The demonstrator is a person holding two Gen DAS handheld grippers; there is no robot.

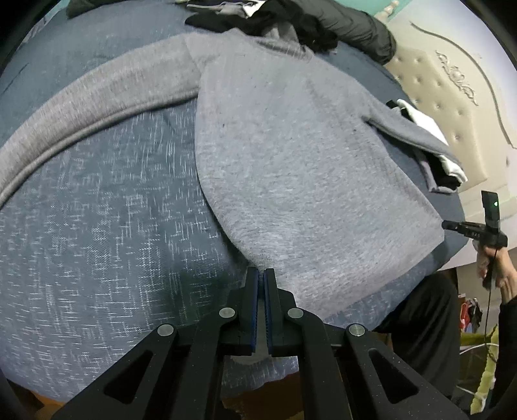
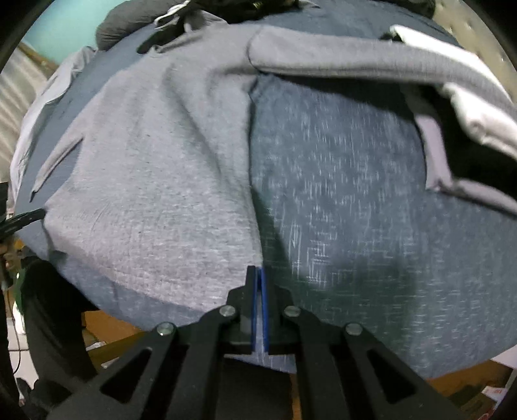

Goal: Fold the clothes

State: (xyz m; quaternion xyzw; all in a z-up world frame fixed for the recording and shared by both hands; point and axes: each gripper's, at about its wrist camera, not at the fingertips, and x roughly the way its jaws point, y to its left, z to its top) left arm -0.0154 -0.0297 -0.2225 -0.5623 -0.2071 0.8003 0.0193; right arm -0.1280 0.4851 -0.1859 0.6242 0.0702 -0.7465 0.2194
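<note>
- Writing: none legible. Small pale characters on the right gripper's body in the left wrist view are too small to read.
- Grey sweater lies spread flat on the blue-grey bedspread; its long axis runs from the hem near the cameras to the collar at the far side of the bed.
- One sleeve stretches out sideways to the left in the left wrist view; the other sleeve lies towards the headboard.
- Left gripper: jaws closed, pinching the near hem corner of the sweater.
- Right gripper: jaws closed on the opposite hem corner, with cloth apparently between the pads; this view is motion-blurred.
- A folded black-and-white garment sits under the far sleeve end, partly covered.
- Dark clothes pile at the far edge is cut off by the frame.
- A hand holds the right gripper at the picture edge.
</note>
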